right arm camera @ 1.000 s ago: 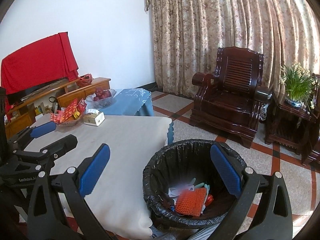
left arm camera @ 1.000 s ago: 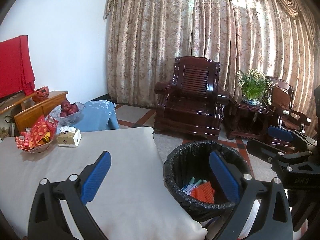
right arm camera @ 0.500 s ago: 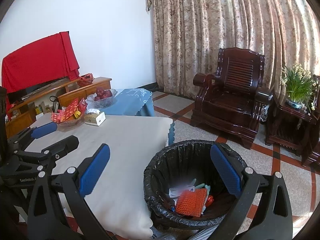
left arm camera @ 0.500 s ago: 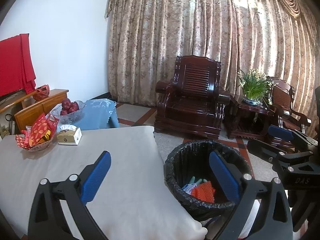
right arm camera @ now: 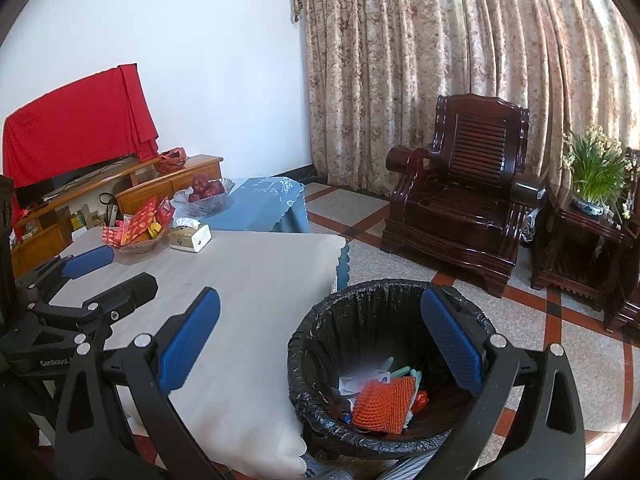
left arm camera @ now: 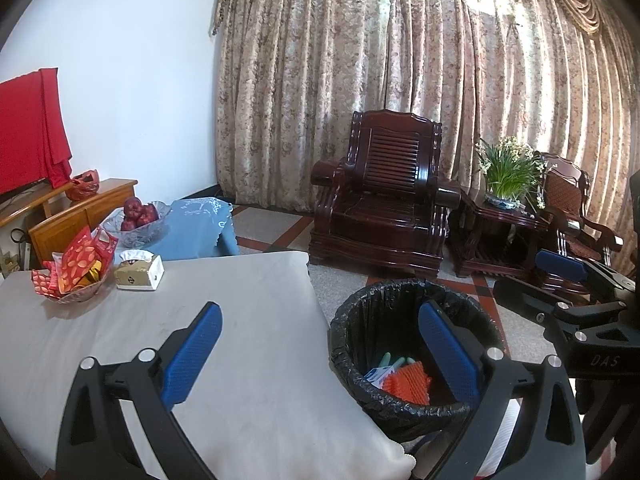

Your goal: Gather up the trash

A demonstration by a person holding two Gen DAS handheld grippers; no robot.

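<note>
Trash bin [right arm camera: 316, 344] beside table [right arm camera: 256, 280], beneath both wide-spread, empty grippers: left gripper [left arm camera: 320, 354], right gripper [right arm camera: 320, 340].

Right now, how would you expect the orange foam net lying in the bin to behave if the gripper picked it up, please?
The orange foam net is open mesh, so it is probably very light and squashy. It lies draped over other trash in the black-lined bin, so it would likely flop and sag. Its mesh may snag neighbouring scraps.

The near counter [left arm camera: 248, 320] lies bare; a tissue box [left arm camera: 140, 273] and snack basket [left arm camera: 76, 280] crowd its far corner, apparently.
</note>
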